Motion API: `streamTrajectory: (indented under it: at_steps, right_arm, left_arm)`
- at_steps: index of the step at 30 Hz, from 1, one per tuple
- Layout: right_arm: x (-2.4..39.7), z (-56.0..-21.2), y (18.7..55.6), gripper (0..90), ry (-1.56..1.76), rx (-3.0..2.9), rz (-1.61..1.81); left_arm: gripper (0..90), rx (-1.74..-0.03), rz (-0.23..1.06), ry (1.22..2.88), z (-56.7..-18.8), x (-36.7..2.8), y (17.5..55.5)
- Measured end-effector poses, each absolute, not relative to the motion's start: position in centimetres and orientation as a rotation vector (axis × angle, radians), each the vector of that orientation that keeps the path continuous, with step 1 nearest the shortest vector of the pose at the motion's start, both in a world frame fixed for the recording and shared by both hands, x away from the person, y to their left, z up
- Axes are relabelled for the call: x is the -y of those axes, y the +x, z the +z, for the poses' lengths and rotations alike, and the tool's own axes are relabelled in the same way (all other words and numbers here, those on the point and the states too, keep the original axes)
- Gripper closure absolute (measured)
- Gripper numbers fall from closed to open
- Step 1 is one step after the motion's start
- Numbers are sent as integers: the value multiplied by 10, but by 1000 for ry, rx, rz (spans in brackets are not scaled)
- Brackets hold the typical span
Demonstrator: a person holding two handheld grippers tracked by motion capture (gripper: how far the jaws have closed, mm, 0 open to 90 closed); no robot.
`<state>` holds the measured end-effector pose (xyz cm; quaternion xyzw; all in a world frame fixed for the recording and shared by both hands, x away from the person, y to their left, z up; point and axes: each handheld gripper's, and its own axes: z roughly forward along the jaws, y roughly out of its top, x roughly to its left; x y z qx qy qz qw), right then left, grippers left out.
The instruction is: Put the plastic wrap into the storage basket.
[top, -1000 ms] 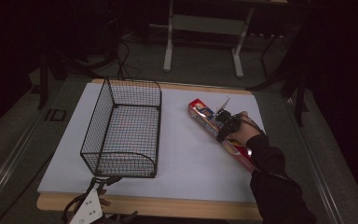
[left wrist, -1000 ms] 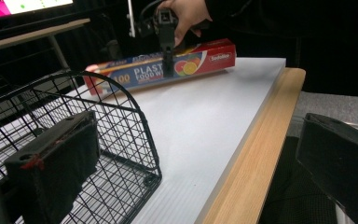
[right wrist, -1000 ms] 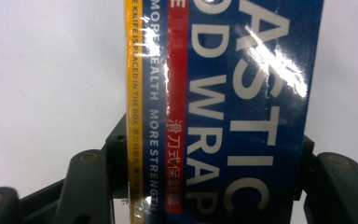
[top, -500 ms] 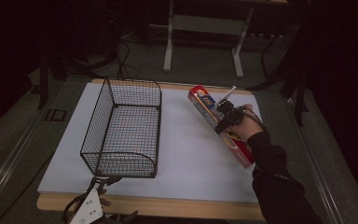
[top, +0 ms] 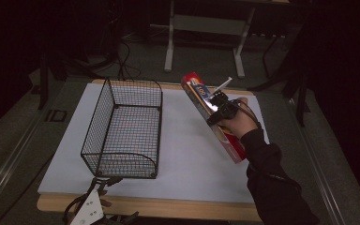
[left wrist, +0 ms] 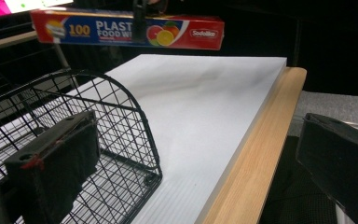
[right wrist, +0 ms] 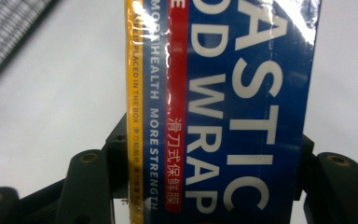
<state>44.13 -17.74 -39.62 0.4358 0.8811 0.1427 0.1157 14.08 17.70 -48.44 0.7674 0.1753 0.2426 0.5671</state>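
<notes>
At the near left edge of the counter, the left hand-held gripper sits low with its jaws apart and nothing between them, just beside the near end of the wire basket, which it does not grip. On the white mat the basket stands bare inside. Farther off, to the right, the right hand-held gripper is clamped on the plastic wrap box, gripping it near its middle. That box hangs tilted in the air above the mat, clear of the surface, right of the basket and well apart from it. By my judgement the pickup is done; what is left is carrying the box leftward over the basket, lowering it in, and letting go.
</notes>
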Motion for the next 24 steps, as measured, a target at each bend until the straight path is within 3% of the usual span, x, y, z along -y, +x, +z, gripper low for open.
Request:
streamTrajectory:
  at_steps: [24]
  right_arm:
    - [110, -359, 431, 399, 1210, -2523, 604]
  left_arm:
    - [0, -409, 567, 1802, -484, -177, 140]
